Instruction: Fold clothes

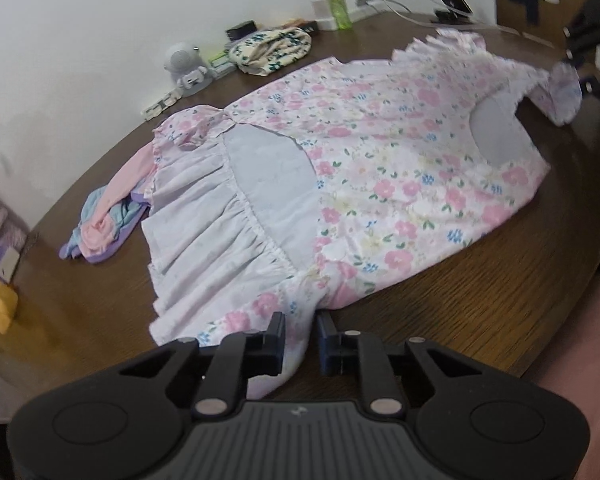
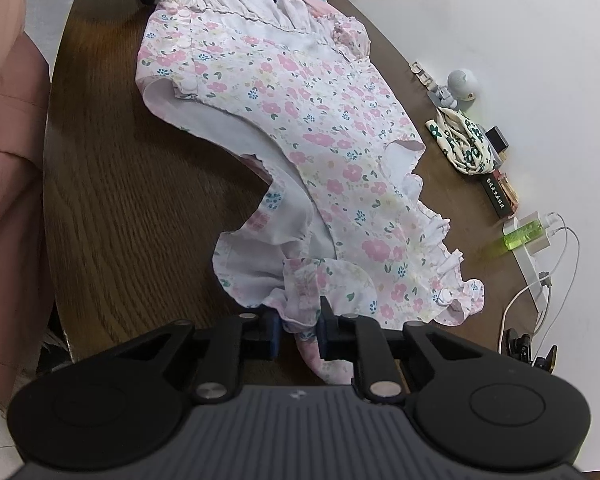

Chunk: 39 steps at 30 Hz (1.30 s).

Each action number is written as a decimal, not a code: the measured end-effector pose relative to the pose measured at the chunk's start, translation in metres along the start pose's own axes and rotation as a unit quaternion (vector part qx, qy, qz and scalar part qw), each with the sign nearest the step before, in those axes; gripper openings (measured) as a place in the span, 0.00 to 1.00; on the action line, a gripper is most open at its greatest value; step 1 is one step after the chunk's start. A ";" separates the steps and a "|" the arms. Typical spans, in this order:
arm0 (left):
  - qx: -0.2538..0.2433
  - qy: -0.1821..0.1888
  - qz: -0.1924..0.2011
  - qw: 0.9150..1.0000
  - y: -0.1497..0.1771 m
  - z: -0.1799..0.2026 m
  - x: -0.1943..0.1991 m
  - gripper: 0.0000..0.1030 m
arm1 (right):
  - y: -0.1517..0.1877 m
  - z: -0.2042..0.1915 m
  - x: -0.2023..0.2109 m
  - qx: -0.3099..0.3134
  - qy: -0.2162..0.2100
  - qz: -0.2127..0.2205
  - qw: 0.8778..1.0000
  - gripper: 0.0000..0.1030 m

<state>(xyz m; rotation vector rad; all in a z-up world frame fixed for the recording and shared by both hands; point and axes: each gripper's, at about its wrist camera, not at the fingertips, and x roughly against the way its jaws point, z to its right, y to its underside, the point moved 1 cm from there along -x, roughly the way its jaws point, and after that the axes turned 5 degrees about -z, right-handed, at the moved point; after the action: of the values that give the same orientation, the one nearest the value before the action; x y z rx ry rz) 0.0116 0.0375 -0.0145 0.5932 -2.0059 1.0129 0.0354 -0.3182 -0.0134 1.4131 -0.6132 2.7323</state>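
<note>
Fabric of a floral dress [image 1: 380, 152] lies spread across the brown surface [image 1: 480, 300]. The left claw [image 1: 300, 334] is clamped on one corner of it, the right claw [image 2: 300, 320] on a ruffled edge at the opposite end. Pastel clothes [image 1: 100, 228] lie bunched beside the dress.

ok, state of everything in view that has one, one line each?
left gripper: shut on floral dress hem
right gripper: shut on dress ruffle
floral dress: spread on table, unfolded
pastel garment: crumpled beside dress
green-flowered cloth: bunched by wall
power strip: cables plugged in
</note>
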 end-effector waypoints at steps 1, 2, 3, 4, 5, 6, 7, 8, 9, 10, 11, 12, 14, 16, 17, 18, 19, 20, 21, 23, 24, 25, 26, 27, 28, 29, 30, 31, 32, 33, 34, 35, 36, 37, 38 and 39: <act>-0.017 0.002 -0.004 1.000 -0.002 -0.001 -0.002 0.16 | -0.001 0.000 0.000 0.000 -0.001 0.000 1.000 0.16; -0.033 0.005 -0.007 0.999 -0.005 -0.001 -0.005 0.16 | -0.001 0.001 0.000 0.000 -0.003 0.000 1.000 0.16; -0.051 0.007 -0.009 0.999 -0.007 -0.001 -0.008 0.14 | -0.002 0.001 -0.001 -0.001 -0.004 0.000 1.000 0.16; -0.071 0.010 -0.009 0.997 -0.010 -0.001 -0.010 0.12 | -0.002 0.002 -0.001 -0.002 -0.006 0.000 1.000 0.16; -0.090 0.015 -0.010 0.996 -0.012 0.000 -0.011 0.06 | -0.003 0.003 -0.001 -0.002 -0.006 0.000 1.000 0.16; -0.108 0.018 -0.009 0.994 -0.014 0.001 -0.012 0.02 | -0.003 0.003 -0.001 -0.003 -0.008 -0.001 1.000 0.16; -0.125 0.019 -0.008 0.992 -0.014 0.002 -0.012 0.02 | -0.003 0.004 -0.001 -0.004 -0.009 -0.001 1.000 0.16; -0.133 0.018 -0.010 0.991 -0.016 0.002 -0.011 0.00 | -0.004 0.004 -0.001 -0.005 -0.011 -0.002 1.000 0.16; -0.137 0.019 -0.009 0.990 -0.017 0.002 -0.010 0.00 | -0.004 0.003 -0.001 -0.005 -0.014 -0.003 1.000 0.16; -0.144 0.018 -0.004 0.989 -0.018 0.001 -0.007 0.00 | -0.004 0.004 -0.001 -0.006 -0.018 -0.003 1.000 0.16; -0.153 0.014 -0.001 0.988 -0.019 0.001 -0.005 0.00 | -0.004 0.004 -0.001 -0.007 -0.022 -0.003 1.000 0.13; -0.161 0.010 -0.001 0.987 -0.020 0.002 -0.004 0.00 | -0.004 0.004 -0.001 -0.008 -0.026 -0.004 1.000 0.10; -0.177 0.002 -0.003 0.984 -0.022 0.002 -0.001 0.00 | -0.004 0.005 -0.002 -0.009 -0.031 -0.006 0.999 0.09; -0.195 0.002 -0.009 0.981 -0.024 0.003 0.001 0.00 | -0.004 0.008 -0.002 -0.007 -0.039 -0.010 0.999 0.08; -0.203 0.003 -0.014 0.979 -0.026 0.004 0.002 0.00 | -0.005 0.011 -0.002 -0.006 -0.044 -0.012 0.999 0.07; -0.210 0.005 -0.018 0.978 -0.029 0.003 0.003 0.00 | -0.005 0.013 -0.002 -0.005 -0.050 -0.014 0.999 0.06; -0.215 0.006 -0.020 0.976 -0.034 0.001 0.004 0.00 | -0.006 0.016 -0.001 -0.005 -0.058 -0.015 0.998 0.06; -0.218 0.009 -0.021 0.976 -0.038 -0.002 0.006 0.00 | -0.008 0.020 0.000 -0.009 -0.069 -0.014 0.997 0.06; -0.219 0.013 -0.022 0.975 -0.044 -0.005 0.007 0.00 | -0.009 0.025 0.001 -0.012 -0.079 -0.013 0.997 0.06; -0.211 0.027 -0.026 0.977 -0.058 -0.014 0.009 0.00 | -0.013 0.039 0.004 -0.018 -0.105 -0.013 0.994 0.06; -0.208 0.032 -0.028 0.977 -0.067 -0.019 0.009 0.00 | -0.015 0.049 0.006 -0.027 -0.118 -0.009 0.993 0.06; -0.205 0.036 -0.029 0.978 -0.076 -0.025 0.008 0.00 | -0.017 0.061 0.006 -0.039 -0.128 -0.007 0.991 0.06; -0.200 0.038 -0.031 0.979 -0.085 -0.031 0.005 0.00 | -0.019 0.074 0.005 -0.049 -0.136 -0.005 0.990 0.06; -0.192 0.040 -0.033 0.980 -0.096 -0.039 0.001 0.00 | -0.022 0.090 0.002 -0.063 -0.143 -0.002 0.988 0.06; -0.183 0.041 -0.034 0.982 -0.107 -0.047 -0.005 0.00 | -0.025 0.106 -0.001 -0.079 -0.155 0.000 0.985 0.06; -0.173 0.041 -0.035 0.983 -0.117 -0.056 -0.011 0.00 | -0.026 0.120 -0.005 -0.093 -0.164 0.002 0.982 0.06; -0.161 0.042 -0.037 0.985 -0.127 -0.064 -0.020 0.00 | -0.028 0.136 -0.012 -0.109 -0.176 0.005 0.978 0.06; -0.145 0.045 -0.040 0.988 -0.138 -0.074 -0.030 0.00 | -0.031 0.149 -0.020 -0.120 -0.185 0.004 0.975 0.06; -0.131 0.048 -0.044 0.989 -0.148 -0.082 -0.040 0.00 | -0.032 0.159 -0.028 -0.129 -0.192 0.002 0.973 0.06; -0.122 0.050 -0.050 0.990 -0.155 -0.089 -0.049 0.00 | -0.033 0.170 -0.040 -0.140 -0.204 -0.002 0.969 0.06; -0.116 0.052 -0.055 0.990 -0.160 -0.094 -0.060 0.00 | -0.034 0.177 -0.050 -0.149 -0.214 -0.007 0.965 0.06; -0.109 0.054 -0.061 0.991 -0.165 -0.100 -0.071 0.00 | -0.034 0.183 -0.060 -0.158 -0.223 -0.013 0.962 0.06; -0.103 0.057 -0.067 0.991 -0.170 -0.104 -0.081 0.00 | -0.033 0.188 -0.071 -0.162 -0.226 -0.023 0.960 0.06; -0.099 0.062 -0.073 0.991 -0.172 -0.107 -0.091 0.00 | -0.032 0.192 -0.083 -0.165 -0.227 -0.035 0.959 0.06; -0.096 0.068 -0.077 0.990 -0.172 -0.109 -0.098 0.00 | -0.030 0.195 -0.091 -0.170 -0.230 -0.043 0.957 0.06; -0.091 0.074 -0.081 0.990 -0.172 -0.111 -0.104 0.00 | -0.028 0.197 -0.099 -0.176 -0.233 -0.050 0.955 0.06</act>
<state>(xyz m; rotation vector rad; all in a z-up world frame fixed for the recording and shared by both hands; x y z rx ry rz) 0.2383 0.0359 0.0178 0.5555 -1.8619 0.7454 0.2532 -0.3433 0.0203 1.9231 -0.9516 2.0709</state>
